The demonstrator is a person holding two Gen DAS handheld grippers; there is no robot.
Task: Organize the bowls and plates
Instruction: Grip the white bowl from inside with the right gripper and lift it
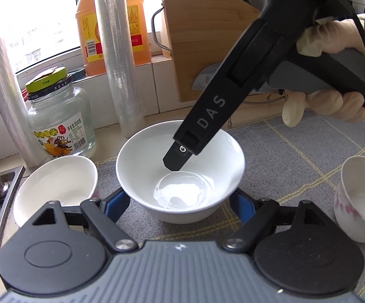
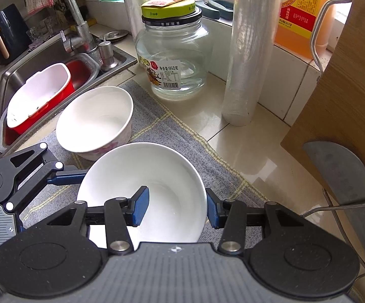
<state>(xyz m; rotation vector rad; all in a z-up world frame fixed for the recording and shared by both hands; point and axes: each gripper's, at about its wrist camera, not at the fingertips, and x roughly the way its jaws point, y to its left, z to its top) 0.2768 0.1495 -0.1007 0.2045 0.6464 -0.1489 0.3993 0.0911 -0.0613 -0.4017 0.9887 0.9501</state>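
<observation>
Desk: grey mat beside sink.
Bowls: three; plain bowl, two floral.
Left tongs: apart, flanking plain bowl.
Right tongs: apart, straddling its rim.
Nearby: jar.

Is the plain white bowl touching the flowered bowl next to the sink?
Cannot tell. In the right wrist view the plain white bowl overlaps the flowered bowl; the left wrist view hides any gap behind the left gripper.
</observation>
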